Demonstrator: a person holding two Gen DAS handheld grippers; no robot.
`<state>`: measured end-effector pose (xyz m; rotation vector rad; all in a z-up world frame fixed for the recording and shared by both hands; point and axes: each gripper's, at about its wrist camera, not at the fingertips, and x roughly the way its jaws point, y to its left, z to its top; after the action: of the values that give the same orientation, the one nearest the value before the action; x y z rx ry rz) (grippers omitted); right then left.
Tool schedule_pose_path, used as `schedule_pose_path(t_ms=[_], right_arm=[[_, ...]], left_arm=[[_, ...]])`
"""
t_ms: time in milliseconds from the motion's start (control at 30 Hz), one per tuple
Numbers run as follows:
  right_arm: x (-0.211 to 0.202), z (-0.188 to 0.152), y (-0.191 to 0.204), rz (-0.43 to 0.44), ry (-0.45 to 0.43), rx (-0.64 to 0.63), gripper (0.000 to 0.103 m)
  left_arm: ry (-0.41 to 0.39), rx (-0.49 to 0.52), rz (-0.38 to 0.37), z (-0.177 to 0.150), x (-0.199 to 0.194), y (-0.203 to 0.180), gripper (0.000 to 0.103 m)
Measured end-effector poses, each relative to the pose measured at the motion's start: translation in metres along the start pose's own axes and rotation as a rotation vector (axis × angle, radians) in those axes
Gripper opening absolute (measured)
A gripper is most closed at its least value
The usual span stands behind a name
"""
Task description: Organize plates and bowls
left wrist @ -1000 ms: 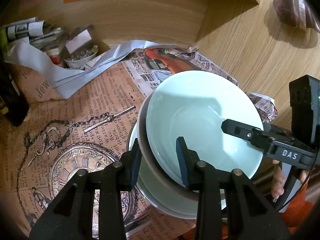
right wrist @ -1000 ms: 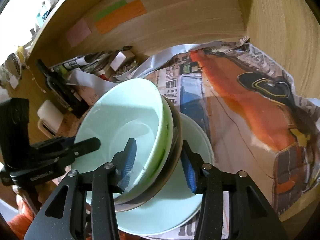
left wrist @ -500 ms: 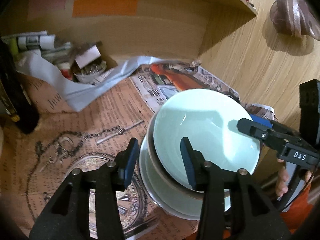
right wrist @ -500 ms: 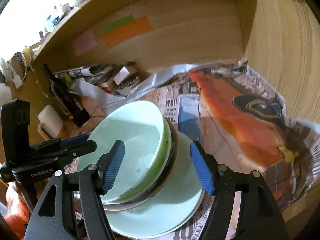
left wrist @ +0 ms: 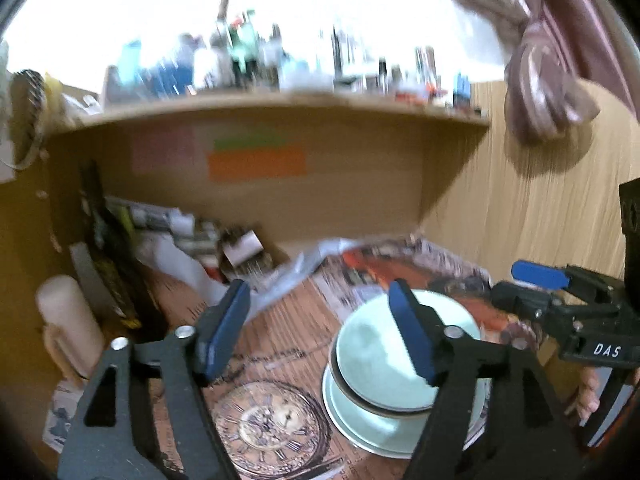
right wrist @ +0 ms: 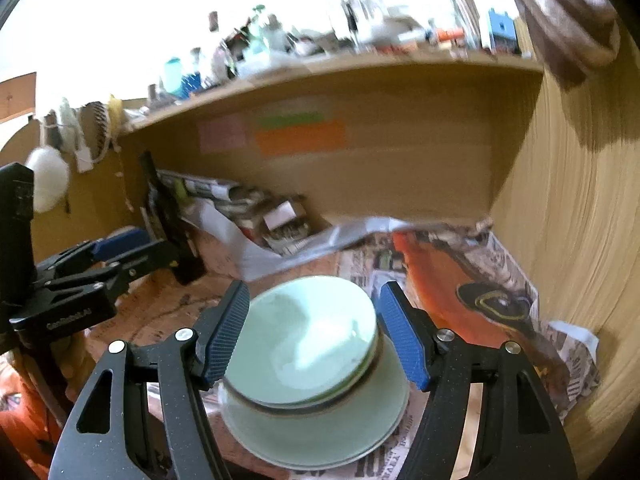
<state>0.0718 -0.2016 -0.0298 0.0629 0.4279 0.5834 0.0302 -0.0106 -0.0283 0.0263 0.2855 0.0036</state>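
A pale green bowl (left wrist: 372, 348) sits nested in a brown-rimmed bowl (left wrist: 352, 396) on a pale green plate (left wrist: 360, 436), all on newspaper. My left gripper (left wrist: 320, 312) hovers above and left of the stack, jaws opening with nothing between them. In the right wrist view the green bowl (right wrist: 304, 344), the brown-rimmed bowl (right wrist: 280, 404) and the plate (right wrist: 320, 436) lie below my right gripper (right wrist: 314, 304), which is open with its pads clear of the rim. The right gripper (left wrist: 516, 288) also shows beside the stack, and the left gripper (right wrist: 156, 248) at far left.
The stack rests on a newspaper-covered wooden surface under a cluttered shelf (left wrist: 280, 104). A dark bottle (left wrist: 108, 264), a white cylinder (left wrist: 68, 328) and a pile of papers and a small box (left wrist: 240, 252) stand at the back left. A wooden wall (left wrist: 540, 220) closes the right side.
Both grippers opened off the bowls' rims, rose and pulled back, tilting up so the upper shelf shows. The stack stayed on the newspaper.
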Motion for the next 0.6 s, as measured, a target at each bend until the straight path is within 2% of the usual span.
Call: schedule_pose_path(t_ms=[133,200,300,367,600], right_arm=[[-0.017,0.001,0.010,0.013,-0.056,-0.016,0.080],[-0.024,0.001,0.012,0.015,-0.079,-0.020,0.084],[-0.036,0.002,0.017,0.011,-0.124,-0.020,0.092],[-0.044,0.003,0.020,0.003,-0.153,-0.026,0.101],[-0.060,0.001,0.033,-0.021,-0.217,-0.068,0.103]], left_arm=[[-0.075,0.011,0.031,0.003,-0.025,-0.004,0.086],[-0.099,0.012,0.042,0.003,-0.034,-0.005,0.095],[-0.126,0.008,0.056,0.001,-0.046,-0.007,0.098],[-0.134,0.004,0.055,-0.001,-0.052,-0.009,0.100],[-0.150,-0.009,0.067,-0.008,-0.063,-0.009,0.101]])
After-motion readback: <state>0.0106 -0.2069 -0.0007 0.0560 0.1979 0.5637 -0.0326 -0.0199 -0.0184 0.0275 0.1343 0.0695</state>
